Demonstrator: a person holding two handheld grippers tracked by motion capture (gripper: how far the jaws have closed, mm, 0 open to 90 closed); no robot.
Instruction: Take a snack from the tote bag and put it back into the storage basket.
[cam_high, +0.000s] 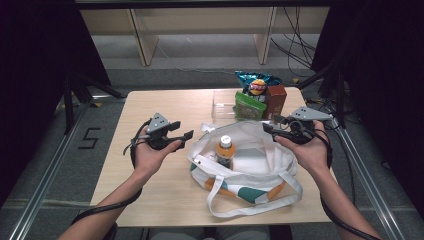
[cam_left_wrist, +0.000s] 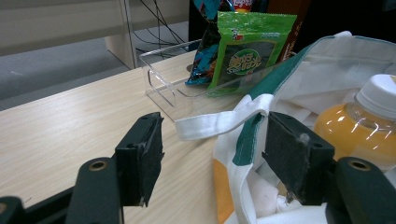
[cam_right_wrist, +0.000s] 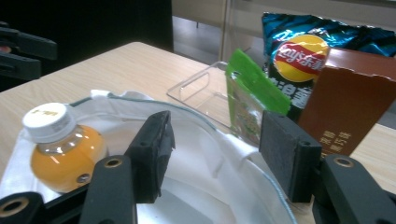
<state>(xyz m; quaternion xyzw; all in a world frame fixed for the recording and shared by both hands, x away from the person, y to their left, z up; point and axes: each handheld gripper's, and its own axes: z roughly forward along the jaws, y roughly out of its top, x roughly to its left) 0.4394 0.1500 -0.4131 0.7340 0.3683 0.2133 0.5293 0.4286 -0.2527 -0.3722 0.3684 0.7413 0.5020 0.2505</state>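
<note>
White canvas bag (cam_high: 260, 150) lies open on the table (cam_high: 150, 110) between my hands, an orange juice bottle (cam_high: 225, 150) standing inside. My left gripper (cam_high: 183, 136) and right gripper (cam_high: 270, 126) hover at its edges, jaws spread, pinching nothing.

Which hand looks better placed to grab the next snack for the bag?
The right. The right gripper hovers open over the bag's far edge, beside the green packet, chips bag and brown box. The left gripper sits across the bag.
</note>
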